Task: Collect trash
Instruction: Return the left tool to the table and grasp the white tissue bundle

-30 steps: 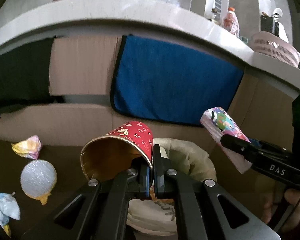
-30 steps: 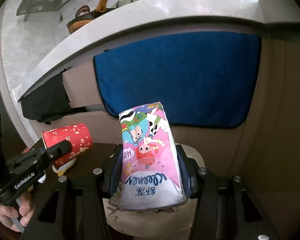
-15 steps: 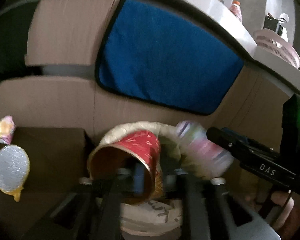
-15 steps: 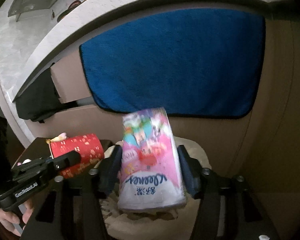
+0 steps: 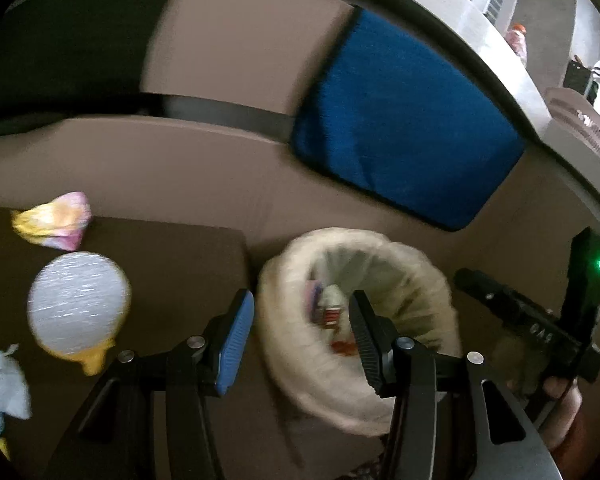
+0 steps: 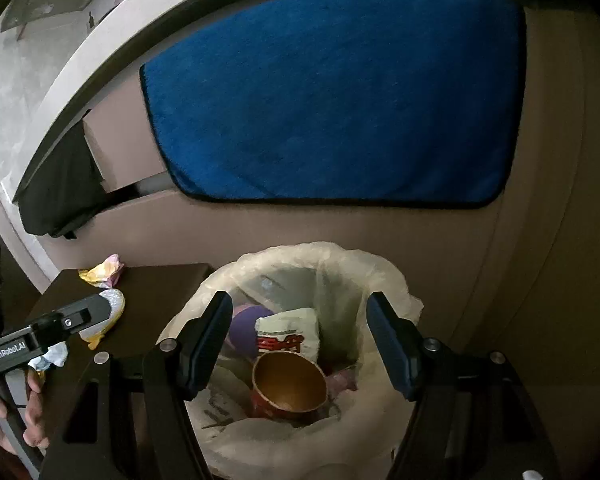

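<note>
A bin with a pale plastic liner (image 6: 340, 256) stands beside the dark table (image 6: 152, 292). Inside it lie the red paper cup (image 6: 288, 384), its gold mouth up, a white packet with red print (image 6: 288, 336) and something purple (image 6: 246, 328). My right gripper (image 6: 300, 344) hangs over the bin, its jaws opening, nothing between them. My left gripper (image 5: 300, 336) is over the bin's (image 5: 380, 240) left rim, its jaws also opening and empty. The left wrist view is blurred. Each gripper shows in the other's view: left gripper (image 6: 96, 312), right gripper (image 5: 472, 280).
On the table lie a yellow-pink wrapper (image 5: 52, 220), a silvery ball on a yellow base (image 5: 78, 304) and a pale blue crumpled wrapper (image 5: 0, 388). A blue towel (image 6: 332, 92) hangs on the cabinet front behind the bin. A person's hand (image 6: 4, 412) holds the left gripper.
Both grippers have let go: the red cup left the left gripper and the tissue pack left the right one, and both dropped into the bin. The left gripper moved over the bin.
</note>
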### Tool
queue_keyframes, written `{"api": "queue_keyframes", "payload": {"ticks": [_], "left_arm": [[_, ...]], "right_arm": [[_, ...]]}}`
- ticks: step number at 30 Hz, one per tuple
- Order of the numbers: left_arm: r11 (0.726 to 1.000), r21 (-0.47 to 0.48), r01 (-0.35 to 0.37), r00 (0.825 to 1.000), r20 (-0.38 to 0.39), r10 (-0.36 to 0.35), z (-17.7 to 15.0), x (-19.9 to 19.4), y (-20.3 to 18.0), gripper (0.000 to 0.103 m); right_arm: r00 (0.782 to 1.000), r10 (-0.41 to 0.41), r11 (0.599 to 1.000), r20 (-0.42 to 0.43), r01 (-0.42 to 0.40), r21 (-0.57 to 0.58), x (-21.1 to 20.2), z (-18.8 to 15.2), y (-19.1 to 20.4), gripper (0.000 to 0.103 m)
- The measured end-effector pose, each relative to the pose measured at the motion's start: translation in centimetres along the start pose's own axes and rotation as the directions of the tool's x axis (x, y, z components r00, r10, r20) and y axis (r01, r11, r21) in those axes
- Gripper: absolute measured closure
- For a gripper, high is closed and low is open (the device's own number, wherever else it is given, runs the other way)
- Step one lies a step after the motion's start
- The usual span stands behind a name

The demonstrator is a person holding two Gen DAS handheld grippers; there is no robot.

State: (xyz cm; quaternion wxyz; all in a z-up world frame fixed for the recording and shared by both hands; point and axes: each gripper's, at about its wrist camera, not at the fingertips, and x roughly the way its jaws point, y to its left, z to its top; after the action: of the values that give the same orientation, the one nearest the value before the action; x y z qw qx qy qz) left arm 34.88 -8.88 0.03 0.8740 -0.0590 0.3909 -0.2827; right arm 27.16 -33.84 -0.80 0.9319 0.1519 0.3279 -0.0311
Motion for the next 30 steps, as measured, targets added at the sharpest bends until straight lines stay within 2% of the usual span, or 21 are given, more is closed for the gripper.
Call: {"api": "queue_keyframes", "payload": {"ticks": [7,11,15,21,23,25,27,29,30], "left_arm": [[0.993,-0.064,-0.1,0.994,0.036,0.102,-1.4,-3.8,5.4,0.053],[0.982,-0.084,-0.167,0.983,0.066,0.172,-2.4,-7.1,9.2,0.053],[0.97,-0.148,-0.194,0.975,0.076,0.207,-3.4,-10.9,12.6,0.053],[0.94,-0.17,-0.296,0.946,0.084,0.313,-5.3,-15.9,16.7,0.053],[0.936,-0.193,-0.295,0.946,0.075,0.314,-6.0,-16.9,18.3,0.053],[0.945,-0.203,-0.256,0.962,0.048,0.27,-6.7,-17.1,19.4,0.054],[0.962,-0.193,-0.193,0.98,0.007,0.198,-7.4,-16.3,19.8,0.053],[0.972,-0.162,-0.172,0.985,-0.03,0.169,-8.0,-15.4,19.6,0.053],[0.972,-0.142,-0.185,0.983,-0.037,0.181,-8.2,-14.9,19.3,0.053]], "right_arm": [[0.998,0.054,0.998,-0.006,-0.055,-0.015,0.0,-1.0,2.3,0.036],[0.995,0.098,0.994,-0.02,-0.098,-0.042,0.5,-1.7,4.5,0.036],[0.988,0.149,0.986,-0.045,-0.152,-0.067,1.6,-2.2,7.1,0.036],[0.97,0.213,0.966,-0.117,-0.227,-0.122,4.2,-3.1,12.4,0.036],[0.963,0.231,0.958,-0.137,-0.249,-0.14,4.9,-3.3,14.0,0.036],[0.96,0.237,0.951,-0.151,-0.261,-0.165,5.4,-3.6,15.7,0.036],[0.957,0.241,0.944,-0.163,-0.27,-0.192,5.9,-3.9,17.5,0.036],[0.954,0.245,0.939,-0.174,-0.278,-0.201,6.3,-4.2,18.8,0.036],[0.952,0.249,0.938,-0.18,-0.283,-0.2,6.5,-4.3,19.3,0.036]]}}
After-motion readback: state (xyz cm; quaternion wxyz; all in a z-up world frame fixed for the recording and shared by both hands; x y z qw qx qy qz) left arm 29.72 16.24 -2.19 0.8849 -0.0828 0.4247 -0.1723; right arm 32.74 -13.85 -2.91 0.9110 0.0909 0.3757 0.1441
